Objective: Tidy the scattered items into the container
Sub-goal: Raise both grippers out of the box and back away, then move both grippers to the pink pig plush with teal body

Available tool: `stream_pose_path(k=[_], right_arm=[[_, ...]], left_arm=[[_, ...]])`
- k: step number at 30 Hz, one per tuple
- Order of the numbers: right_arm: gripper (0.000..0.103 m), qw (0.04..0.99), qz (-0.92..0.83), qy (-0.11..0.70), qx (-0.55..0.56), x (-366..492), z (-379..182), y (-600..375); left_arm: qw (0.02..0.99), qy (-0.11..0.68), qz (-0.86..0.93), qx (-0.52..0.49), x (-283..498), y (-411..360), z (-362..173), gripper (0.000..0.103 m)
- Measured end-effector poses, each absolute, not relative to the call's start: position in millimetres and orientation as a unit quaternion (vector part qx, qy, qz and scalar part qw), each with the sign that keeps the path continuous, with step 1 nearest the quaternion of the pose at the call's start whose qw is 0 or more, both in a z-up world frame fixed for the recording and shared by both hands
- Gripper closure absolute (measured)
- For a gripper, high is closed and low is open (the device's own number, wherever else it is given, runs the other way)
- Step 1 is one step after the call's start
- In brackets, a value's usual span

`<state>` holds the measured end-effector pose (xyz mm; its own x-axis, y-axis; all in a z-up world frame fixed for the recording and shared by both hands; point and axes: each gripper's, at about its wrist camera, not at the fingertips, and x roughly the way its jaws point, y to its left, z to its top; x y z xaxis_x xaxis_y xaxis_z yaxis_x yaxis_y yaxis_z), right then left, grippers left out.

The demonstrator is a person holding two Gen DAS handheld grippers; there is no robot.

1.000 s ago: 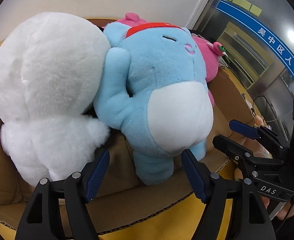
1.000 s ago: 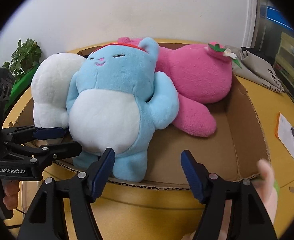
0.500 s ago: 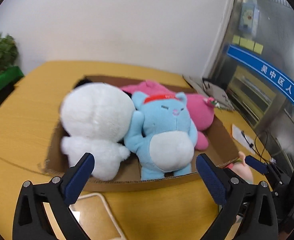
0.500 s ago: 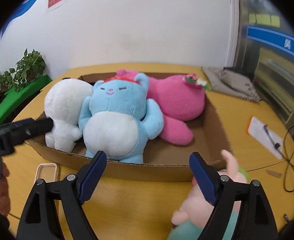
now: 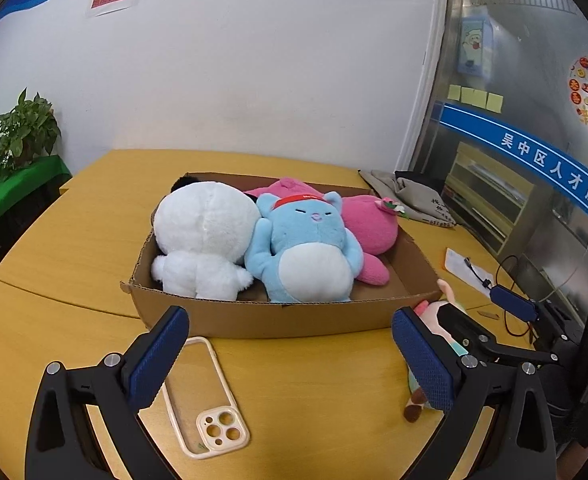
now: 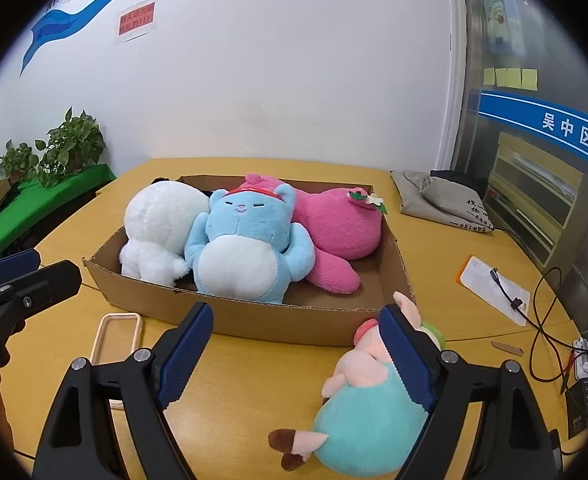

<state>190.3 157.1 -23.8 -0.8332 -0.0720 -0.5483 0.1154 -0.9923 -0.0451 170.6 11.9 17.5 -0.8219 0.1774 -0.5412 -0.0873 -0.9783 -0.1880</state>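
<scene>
The pig plush (image 6: 357,404) lies on the table (image 6: 254,380) just outside the cardboard box (image 6: 294,322), under the right gripper (image 6: 294,356), whose jaws gape wide and empty; its soft body should be straddled squarely before closing; the left gripper (image 5: 290,360) is likewise held wide and empty.

Both wrist cameras look forward and a little down over the worktop (image 5: 74,240) toward the far wall. The left view stands near the cardboard box (image 5: 278,320), at its left. The right view stands further right; both share the box (image 6: 278,320).
</scene>
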Motion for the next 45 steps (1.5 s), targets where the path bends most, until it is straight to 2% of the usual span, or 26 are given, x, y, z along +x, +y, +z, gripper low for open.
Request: stream_pose_path(k=[26, 35, 41, 45], right_arm=[[0.018, 0.065, -0.954, 0.025, 0.29, 198.9, -28.8, 164.7], [0.018, 0.065, -0.954, -0.006, 0.294, 200.9, -36.8, 192.6], [0.018, 0.031, -0.95, -0.013, 0.311, 200.4, -53.8, 233.6], [0.018, -0.007, -0.93, -0.025, 0.367, 180.8, -88.1, 261.4]], left_arm=[[0.109, -0.072, 0.943, -0.306, 171.0, 29.9, 12.2, 0.0], [0.117, -0.073, 0.937, -0.322, 164.2, 34.7, 1.1, 0.0], [0.134, -0.076, 0.927, -0.342, 158.3, 40.4, -10.6, 0.0], [0.145, -0.081, 0.92, -0.355, 155.0, 42.9, -20.1, 0.0]])
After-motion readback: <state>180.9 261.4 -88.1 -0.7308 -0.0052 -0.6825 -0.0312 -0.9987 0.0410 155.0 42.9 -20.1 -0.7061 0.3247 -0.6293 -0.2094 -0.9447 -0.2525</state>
